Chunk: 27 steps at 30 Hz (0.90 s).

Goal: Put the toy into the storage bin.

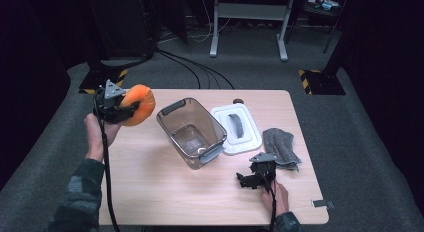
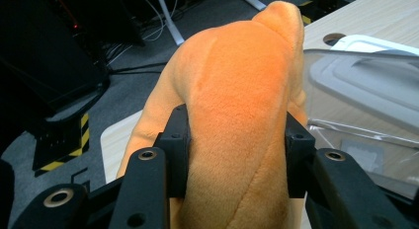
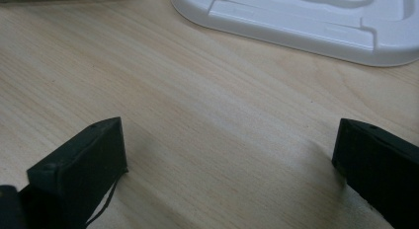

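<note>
Black fingers (image 2: 173,155) of the left gripper (image 2: 237,155) are clenched on an orange plush toy (image 2: 237,100), pads pressed into both its flanks. High view: toy (image 1: 137,104) held above the surface's (image 1: 150,182) left far corner, left forearm raised, gripper (image 1: 120,108) pointing right toward the clear bin (image 1: 191,132). White lid (image 1: 236,129) and grey cloth (image 1: 280,146) lie right of the bin. Right gripper (image 1: 252,179) rests low on the surface, fingers (image 3: 84,165) released, bare wood between, near the lid (image 3: 306,21). No legible writing.

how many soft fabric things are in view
2: an orange plush toy gripped in the left claw above the table's left edge, and a grey cloth lying right of the white lid.
</note>
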Tool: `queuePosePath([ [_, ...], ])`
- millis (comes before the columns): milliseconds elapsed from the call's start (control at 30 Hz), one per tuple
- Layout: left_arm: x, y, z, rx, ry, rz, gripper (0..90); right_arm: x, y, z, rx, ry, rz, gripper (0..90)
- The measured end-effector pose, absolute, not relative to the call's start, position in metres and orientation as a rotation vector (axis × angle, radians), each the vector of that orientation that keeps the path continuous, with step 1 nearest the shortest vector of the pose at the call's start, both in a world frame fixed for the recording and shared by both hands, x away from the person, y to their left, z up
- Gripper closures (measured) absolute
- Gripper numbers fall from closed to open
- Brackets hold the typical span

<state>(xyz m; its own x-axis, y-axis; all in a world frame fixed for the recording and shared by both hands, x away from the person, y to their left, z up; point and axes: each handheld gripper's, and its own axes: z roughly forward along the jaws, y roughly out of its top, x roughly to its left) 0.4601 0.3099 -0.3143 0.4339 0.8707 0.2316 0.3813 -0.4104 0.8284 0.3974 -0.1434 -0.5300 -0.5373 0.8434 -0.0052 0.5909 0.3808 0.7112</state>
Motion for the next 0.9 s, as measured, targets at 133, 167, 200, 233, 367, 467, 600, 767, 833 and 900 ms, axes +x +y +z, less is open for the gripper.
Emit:
queuePosePath([
  [133, 0.463, 0.301, -0.309, 1.991, 1.019, 0.86, 57.9, 0.398, -0.144, -0.53, 1.242, 2.28, 0.949, 0.0],
  [167, 0.464, 0.298, -0.309, 1.994, 1.01, 0.862, 57.9, 0.397, -0.143, -0.53, 1.247, 2.278, 0.948, 0.0],
  [200, 0.465, 0.296, -0.308, 1.999, 1.003, 0.859, 57.9, 0.397, -0.143, -0.53, 1.246, 2.279, 0.949, 0.0],
  [233, 0.465, 0.293, -0.307, 2.0, 0.995, 0.853, 57.9, 0.397, -0.143, -0.53, 1.246, 2.278, 0.95, 0.0],
  [367, 0.468, 0.28, -0.304, 2.015, 0.953, 0.847, 57.7, 0.397, -0.143, -0.53, 1.246, 2.278, 0.947, 0.0],
  [467, 0.47, 0.27, -0.303, 2.019, 0.933, 0.828, 57.6, 0.397, -0.143, -0.53, 1.246, 2.279, 0.949, 0.0],
  [600, 0.473, 0.259, -0.303, 2.036, 0.904, 0.808, 57.4, 0.397, -0.143, -0.53, 1.246, 2.279, 0.949, 0.0],
  [767, 0.477, 0.245, -0.303, 2.052, 0.867, 0.794, 57.3, 0.398, -0.143, -0.53, 1.245, 2.28, 0.949, 0.0],
  [833, 0.478, 0.24, -0.304, 2.062, 0.851, 0.785, 57.3, 0.397, -0.143, -0.53, 1.25, 2.277, 0.95, 0.0],
  [900, 0.478, 0.235, -0.306, 2.066, 0.849, 0.769, 57.2, 0.397, -0.143, -0.53, 1.249, 2.277, 0.95, 0.0],
])
